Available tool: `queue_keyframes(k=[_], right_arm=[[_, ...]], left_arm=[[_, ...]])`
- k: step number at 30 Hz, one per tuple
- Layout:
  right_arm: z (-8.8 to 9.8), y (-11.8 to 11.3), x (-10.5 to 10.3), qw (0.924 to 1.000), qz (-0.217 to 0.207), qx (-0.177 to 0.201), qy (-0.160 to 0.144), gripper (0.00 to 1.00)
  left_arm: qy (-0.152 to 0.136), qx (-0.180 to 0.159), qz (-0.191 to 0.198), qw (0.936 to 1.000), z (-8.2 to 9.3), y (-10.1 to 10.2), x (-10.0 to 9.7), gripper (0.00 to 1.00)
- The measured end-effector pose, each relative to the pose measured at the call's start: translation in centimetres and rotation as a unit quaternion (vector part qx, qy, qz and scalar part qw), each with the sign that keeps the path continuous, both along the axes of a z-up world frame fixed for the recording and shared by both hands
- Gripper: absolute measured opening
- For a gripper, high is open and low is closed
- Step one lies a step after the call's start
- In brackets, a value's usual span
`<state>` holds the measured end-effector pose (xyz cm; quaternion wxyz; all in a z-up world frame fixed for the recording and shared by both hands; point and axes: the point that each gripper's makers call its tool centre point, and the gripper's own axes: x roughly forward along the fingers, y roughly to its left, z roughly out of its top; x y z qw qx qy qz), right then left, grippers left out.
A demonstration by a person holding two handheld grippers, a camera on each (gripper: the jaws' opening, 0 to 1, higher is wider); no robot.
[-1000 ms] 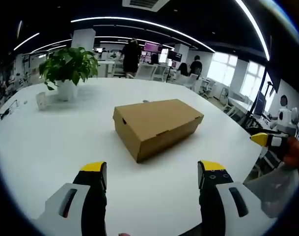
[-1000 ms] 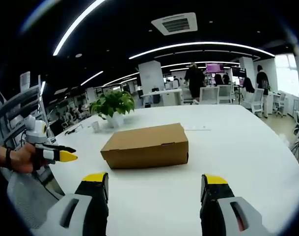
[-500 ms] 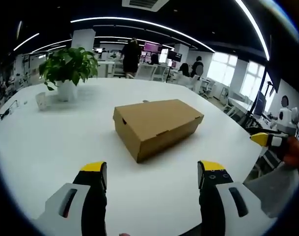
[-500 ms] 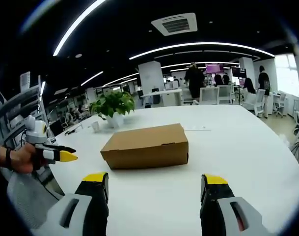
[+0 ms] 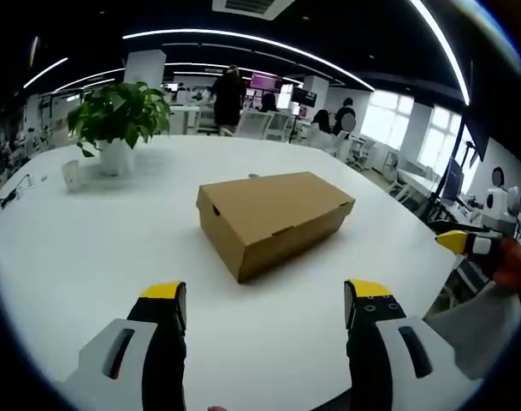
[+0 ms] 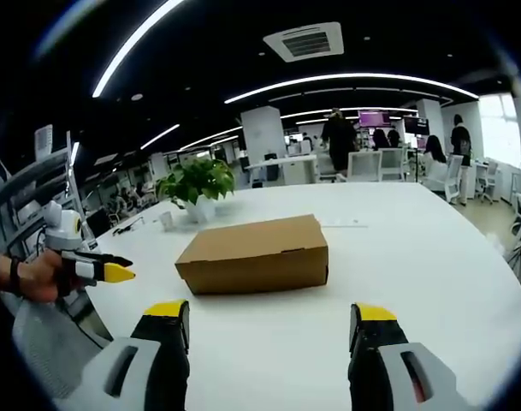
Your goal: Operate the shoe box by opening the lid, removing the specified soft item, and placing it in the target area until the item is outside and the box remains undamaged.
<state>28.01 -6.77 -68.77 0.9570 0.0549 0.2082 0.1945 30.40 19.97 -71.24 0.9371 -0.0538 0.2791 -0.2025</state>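
A brown cardboard shoe box (image 5: 273, 218) lies with its lid down on the white table (image 5: 72, 248); the right gripper view has the same shoe box (image 6: 256, 253) at its middle. My left gripper (image 5: 264, 300) is open, well short of the box, with nothing between its yellow-tipped jaws. My right gripper (image 6: 269, 315) is open too, also short of the box. The right gripper (image 5: 465, 244) comes into the left gripper view at the right edge, held by a hand. The left gripper (image 6: 97, 270) comes into the right gripper view from the left. The box's contents are hidden.
A potted green plant (image 5: 119, 120) stands at the table's far left, with a small clear cup (image 5: 71, 175) beside it. A thin white strip (image 6: 344, 223) lies behind the box. People and chairs (image 6: 388, 163) are beyond the table. A white robot figure (image 6: 62, 227) stands left.
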Motion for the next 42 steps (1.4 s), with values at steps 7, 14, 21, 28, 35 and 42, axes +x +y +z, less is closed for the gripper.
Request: queue_keyframes(k=[7, 14, 21, 28, 35, 42], right_arm=[[0.03, 0.02, -0.05, 1.0000, 0.000, 0.001, 0.001, 0.75], [-0.14, 0.15, -0.09, 1.0000, 0.004, 0.000, 0.003, 0.75], [-0.39, 0.41, -0.10, 0.9999, 0.011, -0.003, 0.007, 0.75], [-0.59, 0.57, -0.07, 0.9998, 0.015, -0.005, 0.011, 0.75], [-0.57, 0.46, 0.02, 0.9999, 0.012, -0.004, 0.011, 0.74], [-0.63, 0.48, 0.00, 0.9998, 0.014, -0.004, 0.013, 0.74]], left_arm=[[0.001, 0.000, -0.003, 1.0000, -0.01, -0.13, -0.03, 0.77], [0.003, 0.001, -0.004, 1.0000, -0.08, -0.23, -0.13, 0.77], [0.006, 0.003, -0.007, 1.0000, -0.27, -0.30, -0.19, 0.77], [0.009, 0.004, -0.008, 0.9999, -0.42, -0.36, -0.23, 0.77], [0.011, 0.005, -0.011, 0.9999, -0.54, -0.42, -0.21, 0.76], [0.013, 0.007, -0.012, 0.9998, -0.64, -0.52, -0.22, 0.76]])
